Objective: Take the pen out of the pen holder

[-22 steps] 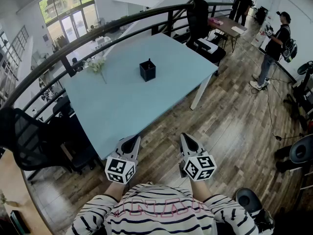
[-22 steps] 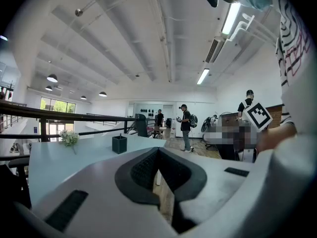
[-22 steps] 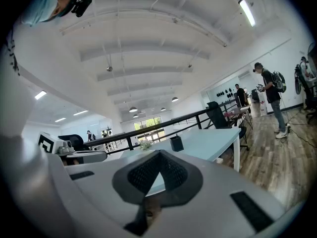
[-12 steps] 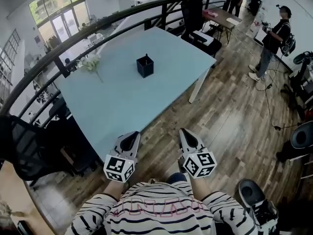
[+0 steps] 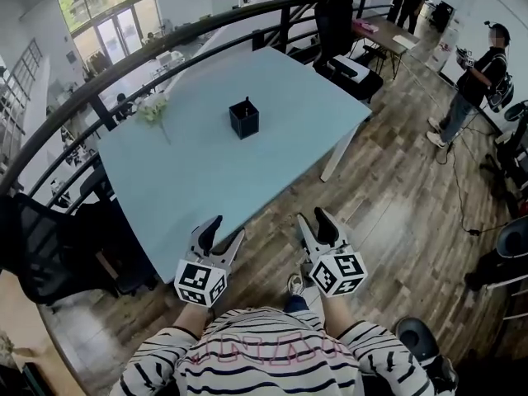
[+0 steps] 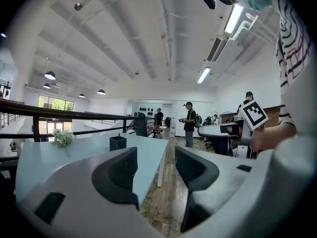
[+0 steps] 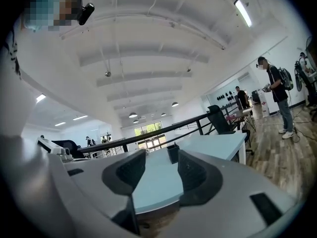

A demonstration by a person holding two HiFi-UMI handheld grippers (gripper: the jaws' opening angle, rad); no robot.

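**Fingers spread on both grippers, pen holder untouched far up the table**

Fingers point(image 6: 116, 175) of the left gripper point(image 5: 225, 229) stand well apart with only table and floor seen between them; the right gripper point(image 5: 317, 221) is the same, its dark pads wide and bare in the right gripper view; neither holds anything.

Against the earlier head views, where each gripper's tips lay together in a single point, both pairs now form an open V; the hands sit in much the same place, low in the frame and close to the striped sleeves point(image 5: 157, 365); a shoe point(image 5: 295, 285) now shows between the two marker cubes.

Both grippers point toward twelve o'clock, side by side and apart from each other; the left one's tips reach the near edge of the pale blue table point(image 5: 190, 180) as the head view shows it, while the right hangs over the wooden floor point(image 5: 396, 205) just off the table's side.

Pen holder point(image 5: 244, 120), a dark square cup, stands upright near the table's middle, at about twelve o'clock from the grippers and well apart from them; a thin dark pen point(image 6: 119, 135) sticks up out of it; white flowers point(image 5: 153, 107) lie at ten o'clock from the cup; a standing person point(image 5: 483, 81) is at two o'clock, beyond the table.
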